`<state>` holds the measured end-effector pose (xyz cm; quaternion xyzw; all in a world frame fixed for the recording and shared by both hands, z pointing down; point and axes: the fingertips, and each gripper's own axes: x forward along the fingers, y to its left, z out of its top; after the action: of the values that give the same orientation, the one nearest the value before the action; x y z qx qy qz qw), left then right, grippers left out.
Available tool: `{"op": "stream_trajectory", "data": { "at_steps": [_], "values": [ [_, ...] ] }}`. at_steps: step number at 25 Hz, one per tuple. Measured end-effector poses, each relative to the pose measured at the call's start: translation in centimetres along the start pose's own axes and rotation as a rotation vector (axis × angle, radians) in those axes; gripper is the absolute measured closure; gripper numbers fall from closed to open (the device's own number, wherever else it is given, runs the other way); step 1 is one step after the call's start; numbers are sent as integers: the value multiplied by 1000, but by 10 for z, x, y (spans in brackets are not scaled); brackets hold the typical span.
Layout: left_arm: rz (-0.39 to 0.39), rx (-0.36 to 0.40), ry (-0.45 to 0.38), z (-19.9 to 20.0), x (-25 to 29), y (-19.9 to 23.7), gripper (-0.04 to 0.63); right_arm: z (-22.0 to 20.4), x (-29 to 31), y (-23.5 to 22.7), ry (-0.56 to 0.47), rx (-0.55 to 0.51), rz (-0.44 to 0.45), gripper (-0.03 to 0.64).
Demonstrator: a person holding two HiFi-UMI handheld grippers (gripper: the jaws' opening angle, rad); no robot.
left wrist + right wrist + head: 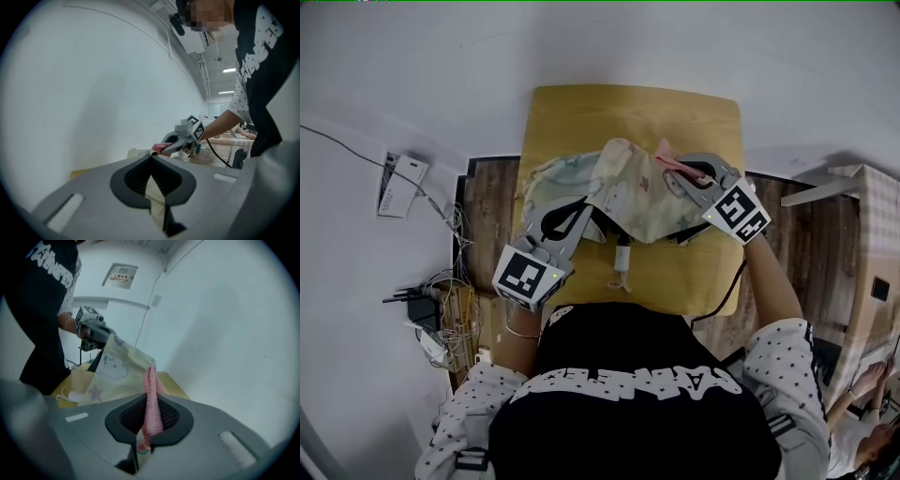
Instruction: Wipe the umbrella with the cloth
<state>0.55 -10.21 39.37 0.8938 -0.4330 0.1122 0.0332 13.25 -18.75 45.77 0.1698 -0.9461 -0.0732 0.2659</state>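
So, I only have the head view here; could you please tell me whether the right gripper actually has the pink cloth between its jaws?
Observer: Yes, the right gripper view shows the right gripper shut on the pink cloth, with a fold poking past the tips.
Operator: Thanks. And the left one?
Observer: The left gripper is shut on a fold of the umbrella canopy.
Operator: Is the canopy lying flat?
Observer: No; from the right gripper view it slopes up off the yellow table to the left gripper.
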Motion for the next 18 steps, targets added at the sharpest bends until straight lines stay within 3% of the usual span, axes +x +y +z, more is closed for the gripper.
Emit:
{"op": "stream_trajectory", "data": {
  "at_steps": [8,18],
  "values": [
    [-10,-6,3,4,4,-1,594,-34,17,20,115,-80,93,586],
    [-82,1,-21,11,23,-17,594,-47,5,47,131,-45,146,586]
  ]
}}
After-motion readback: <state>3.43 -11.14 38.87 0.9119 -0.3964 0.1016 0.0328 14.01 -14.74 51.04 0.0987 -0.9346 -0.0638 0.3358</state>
